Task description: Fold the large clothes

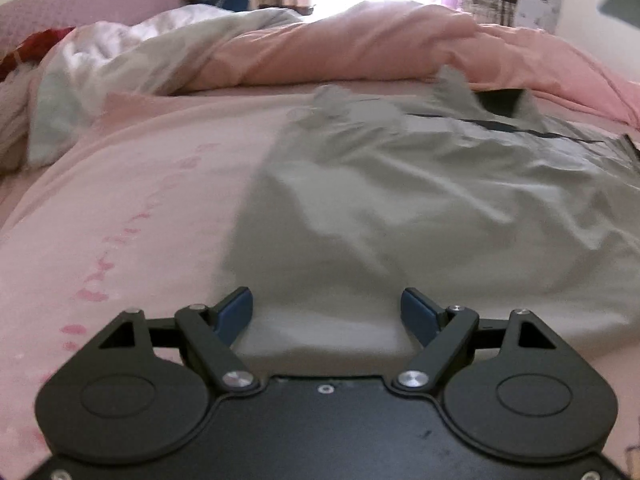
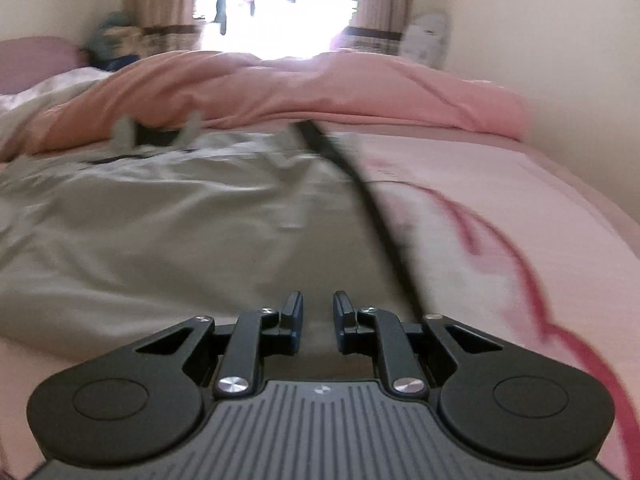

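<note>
No brand, label or writing can be read in either view; motion blur softens most of the scene.

The shirt [image 1: 400, 184], grey with thin black trim, lies spread flat on the pink sheet [image 1: 132, 184] of a bed, its collar [image 1: 492, 96] at the far end against a heaped pink duvet [image 1: 360, 48].

The left wrist view shows the shirt's left edge, a row of small red marks printed on the sheet near left, a pale quilt [image 1: 120, 48] bunched at far left, and a red patch at the far left edge. It also shows a plain black gripper body.

The right wrist view shows the shirt's right edge instead, where a black strip [image 2: 360, 184] runs from near to far along the shirt's border. To its right the sheet carries a curving red line [image 2: 500, 232]. This view looks straight at a bright window between curtains [image 2: 160, 4], and a white fan [image 2: 426, 38] stands at far right. The body here is ribbed grey.

The left gripper [image 1: 327, 312] is released, its blue pads wide apart over the shirt's near hem, with cloth seen between them but not pinched. The right gripper [image 2: 318, 320] is nearly clenched, a narrow gap left between its pads, above the shirt near the black strip; whether any cloth is caught cannot be told.
</note>
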The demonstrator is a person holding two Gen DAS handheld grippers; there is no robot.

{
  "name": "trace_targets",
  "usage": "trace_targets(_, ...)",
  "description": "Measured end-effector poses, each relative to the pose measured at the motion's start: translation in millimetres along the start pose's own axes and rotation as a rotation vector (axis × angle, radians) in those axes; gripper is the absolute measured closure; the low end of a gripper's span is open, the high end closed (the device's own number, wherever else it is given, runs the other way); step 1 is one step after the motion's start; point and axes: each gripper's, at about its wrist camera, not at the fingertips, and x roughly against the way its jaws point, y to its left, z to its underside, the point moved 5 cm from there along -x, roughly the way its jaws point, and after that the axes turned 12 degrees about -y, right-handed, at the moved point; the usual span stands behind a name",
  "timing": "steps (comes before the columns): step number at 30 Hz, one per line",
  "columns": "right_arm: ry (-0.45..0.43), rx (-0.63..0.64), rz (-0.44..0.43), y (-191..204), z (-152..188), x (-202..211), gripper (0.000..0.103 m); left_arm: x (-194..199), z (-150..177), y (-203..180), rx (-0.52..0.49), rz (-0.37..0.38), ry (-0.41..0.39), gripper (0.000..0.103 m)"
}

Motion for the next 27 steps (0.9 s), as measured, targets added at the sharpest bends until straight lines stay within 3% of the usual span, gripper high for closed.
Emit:
trace_targets(1, 0.004, -0.006, 0.011, -7, 2, -1, 0.09, 0, 2, 9, 0.005, -0.01, 0.0, 0.018)
trace_targets(3, 0.009, -0.052, -0.012, -17, 7, -2, 0.09, -3, 7, 24, 0.046, -0.009, 0.012, 0.006)
trace_targets(5, 0.008, -0.082, -0.016, -19, 9, -3, 0.09, -6, 13, 36, 0.119, 0.003, 0.011, 0.003)
trace_targets(8, 0.018, -0.062, 0.001, -15, 5, -7, 0.088, -5, 12, 33, 0.097, -0.015, 0.008, 0.004)
trace_targets(9, 0.026, -0.071, 0.003, -15, 3, -6, 0.088, -5, 10, 35, 0.119, -0.014, 0.017, 0.009)
trace_targets(13, 0.036, -0.275, -0.081, -27, -5, 19, 0.07, 24, 3, 41, 0.254, 0.022, -0.007, 0.012)
trace_targets(17, 0.063, -0.447, -0.167, -32, 3, 36, 0.069, 54, 13, 48, 0.462, 0.103, -0.008, 0.012)
trace_targets(22, -0.004, -0.333, -0.181, 9, -3, 49, 0.069, 55, 34, 48, 0.75, 0.248, 0.031, 0.012)
trace_targets(27, -0.057, -0.213, -0.272, 84, -21, 50, 0.069, 41, 39, 50, 0.849, 0.258, -0.013, 0.013)
